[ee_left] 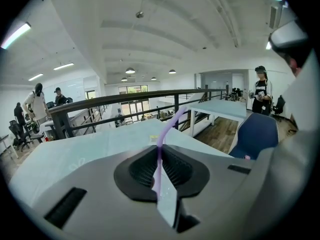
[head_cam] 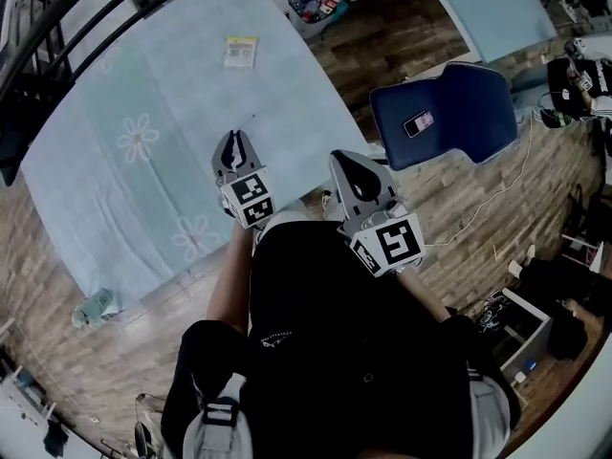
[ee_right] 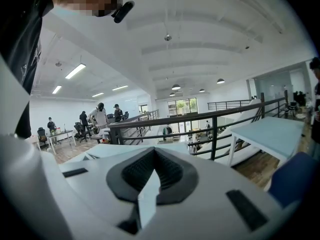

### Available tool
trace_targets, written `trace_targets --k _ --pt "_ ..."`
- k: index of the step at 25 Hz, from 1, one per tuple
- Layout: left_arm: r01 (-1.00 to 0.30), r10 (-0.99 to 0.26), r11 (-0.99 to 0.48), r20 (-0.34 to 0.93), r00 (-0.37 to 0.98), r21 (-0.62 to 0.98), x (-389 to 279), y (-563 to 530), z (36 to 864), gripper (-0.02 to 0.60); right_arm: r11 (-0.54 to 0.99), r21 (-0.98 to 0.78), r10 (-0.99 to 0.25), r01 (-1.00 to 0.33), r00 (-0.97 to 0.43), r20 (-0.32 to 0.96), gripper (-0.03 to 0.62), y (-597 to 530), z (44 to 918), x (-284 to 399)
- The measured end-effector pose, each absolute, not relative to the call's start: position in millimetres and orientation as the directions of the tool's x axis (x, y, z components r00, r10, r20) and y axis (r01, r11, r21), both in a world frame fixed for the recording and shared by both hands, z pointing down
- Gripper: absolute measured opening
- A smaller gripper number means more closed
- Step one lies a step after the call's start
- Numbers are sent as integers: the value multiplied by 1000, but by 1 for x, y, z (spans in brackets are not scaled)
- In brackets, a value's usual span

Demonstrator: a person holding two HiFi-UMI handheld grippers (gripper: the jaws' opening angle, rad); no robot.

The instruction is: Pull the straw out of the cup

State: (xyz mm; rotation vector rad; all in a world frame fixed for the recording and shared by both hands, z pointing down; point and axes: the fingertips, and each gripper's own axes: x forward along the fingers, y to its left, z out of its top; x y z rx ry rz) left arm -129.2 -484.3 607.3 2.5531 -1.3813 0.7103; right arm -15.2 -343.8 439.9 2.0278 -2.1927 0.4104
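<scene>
The head camera sits above the person and looks steeply down past the body onto the left gripper (head_cam: pixel 235 142) and right gripper (head_cam: pixel 344 161), with the counter (head_cam: pixel 143 94) ahead of them. Each gripper camera rides close behind its own jaws and faces along them, nearly level. The left gripper's looks across the counter to the railing (ee_left: pixel 125 99), with the blue chair (ee_left: pixel 255 129) to its right. The right gripper's faces the same railing. The head and left gripper views share the counter and chair.

Pale purple straw (ee_left: pixel 160 143), upright, top bent rightward, pinched between jaws of the left tool (ee_left: pixel 161 155)
</scene>
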Motion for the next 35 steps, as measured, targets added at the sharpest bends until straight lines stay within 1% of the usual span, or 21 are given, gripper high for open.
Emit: trace_targets --k 5,14,17,21,28,35 --pt "-849 -802 -522 391 452 -88 -129 -476 568 38 91 -120 -962 -989 -118 244 8 -335 437 -8" --pt "-911 -901 -411 175 397 -47 -131 -443 477 39 181 -145 -960 -973 -206 188 8 -305 425 6" --pt "-913 -909 -406 116 400 -41 -123 -418 450 40 198 -150 -959 -969 -223 175 8 -285 423 17" --pt "-897 -896 -440 84 436 -36 -101 -376 429 39 217 -146 -957 -965 -240 165 8 -259 417 34" --pt "-877 -874 -481 66 480 9 -62 -290 419 40 251 -141 -950 -958 -272 154 8 -207 420 59" --pt "-887 -886 -455 53 460 82 -49 -229 404 40 301 -180 -935 -937 -327 136 8 -179 414 72"
